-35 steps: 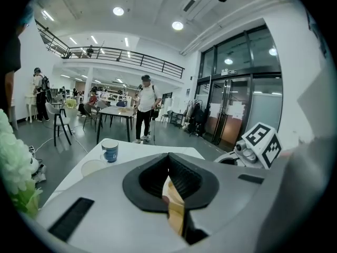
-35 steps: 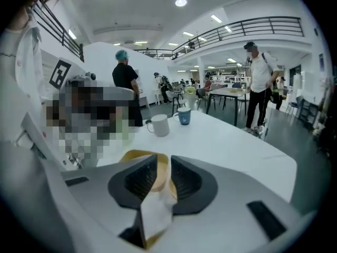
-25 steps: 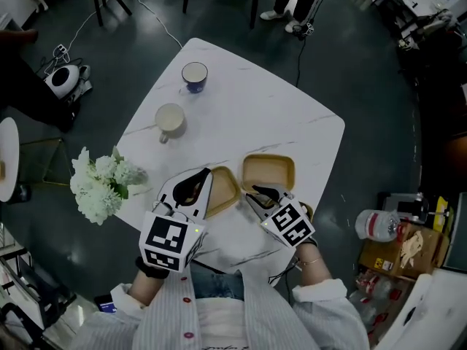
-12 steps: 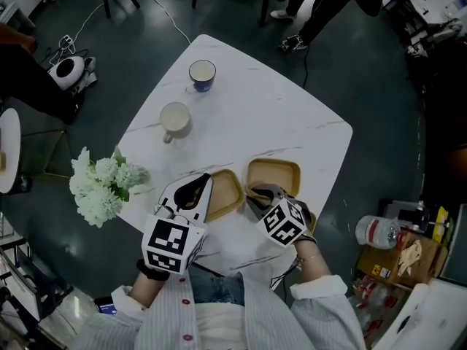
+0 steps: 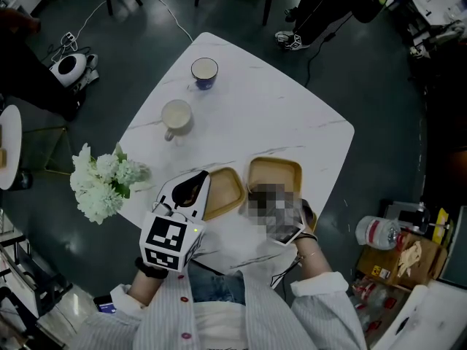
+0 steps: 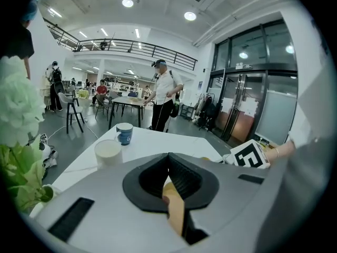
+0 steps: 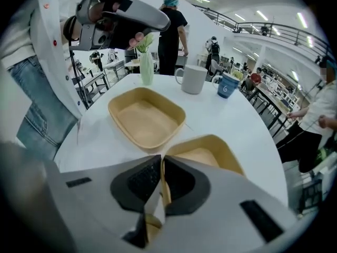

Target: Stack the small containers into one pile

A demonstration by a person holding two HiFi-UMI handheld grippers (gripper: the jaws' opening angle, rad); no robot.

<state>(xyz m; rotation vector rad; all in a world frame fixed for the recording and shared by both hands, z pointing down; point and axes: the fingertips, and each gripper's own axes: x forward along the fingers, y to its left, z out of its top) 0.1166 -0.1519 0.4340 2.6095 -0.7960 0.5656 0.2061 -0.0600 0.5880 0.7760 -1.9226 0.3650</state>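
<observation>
- Two tan trays lie just beside each other near the table's (image 5: 255,100) front edge: the left tray (image 5: 225,189) and the right tray (image 5: 274,172).
- Left gripper (image 6: 169,168) pinches the left tray's rim, and right gripper (image 7: 161,168) pinches the right tray's.
- Best handling: lift one clear of its neighbour's wall, keep it level and match the corners.
- Open tabletop lies ahead; the white mug (image 5: 176,115) stands well apart.

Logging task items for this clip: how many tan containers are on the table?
2. The left container is clamped at its rim in the left claw; the right container, beside it, is clamped in the right claw. Another nested inside could go unseen.
</observation>
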